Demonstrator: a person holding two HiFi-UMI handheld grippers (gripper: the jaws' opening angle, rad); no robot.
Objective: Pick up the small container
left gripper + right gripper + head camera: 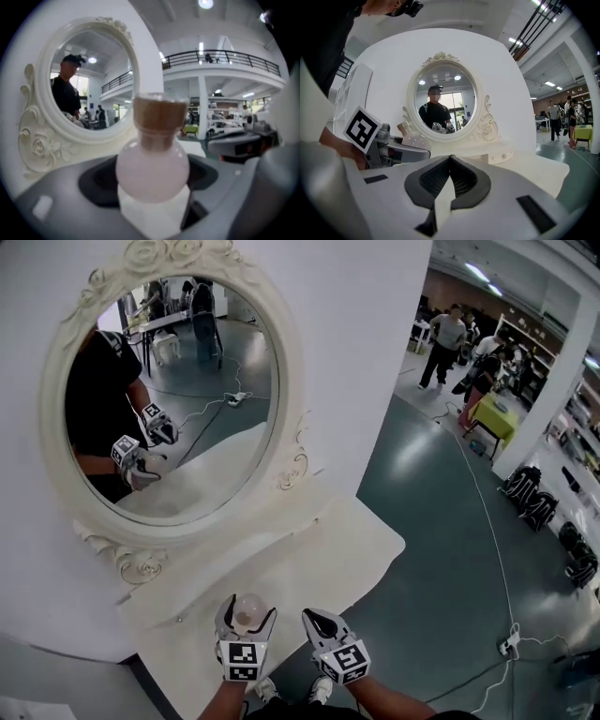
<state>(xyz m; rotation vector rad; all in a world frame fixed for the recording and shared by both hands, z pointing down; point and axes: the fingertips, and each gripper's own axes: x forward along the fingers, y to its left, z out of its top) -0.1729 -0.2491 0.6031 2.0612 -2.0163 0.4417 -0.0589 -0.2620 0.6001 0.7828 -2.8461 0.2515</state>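
Mirror [173, 395]: oval, ornate white frame, far left on the wall. We see both our grippers reflected in it.
Vanity top [328, 549]: white and bare, runs from under the mirror toward us and off to the right.
Left gripper [246, 622]: at the near edge of the top, jaws drawn in narrow on the small container [152, 171], one pad on each side of the bulb.
Container: round pale-pink flask with a short neck and a brown cork [158, 115], upright between the left jaws. We can't tell whether its base is clear of the top.
Handling: we judge it light, rigid and likely glass, so fragile and slick. The round bulb could squirt out if pinched off-centre.
Grip point: we'd hold at the widest part of the bulb, where the pads sit now. We'd avoid the neck, and the cork too, since it may pull out.
Squeeze: we'd go just firm enough to stop slip, no more.
Right gripper [325, 622]: just right of the left one, jaws closed tip to tip with nothing between them. Idle.
Status: grasp looks made. What's left, we reckon, is a straight, level lift.
Risk: tilting the flask, or knocking it on the table edge.
Far right: open hall floor, people [448, 338] standing well apart from us.
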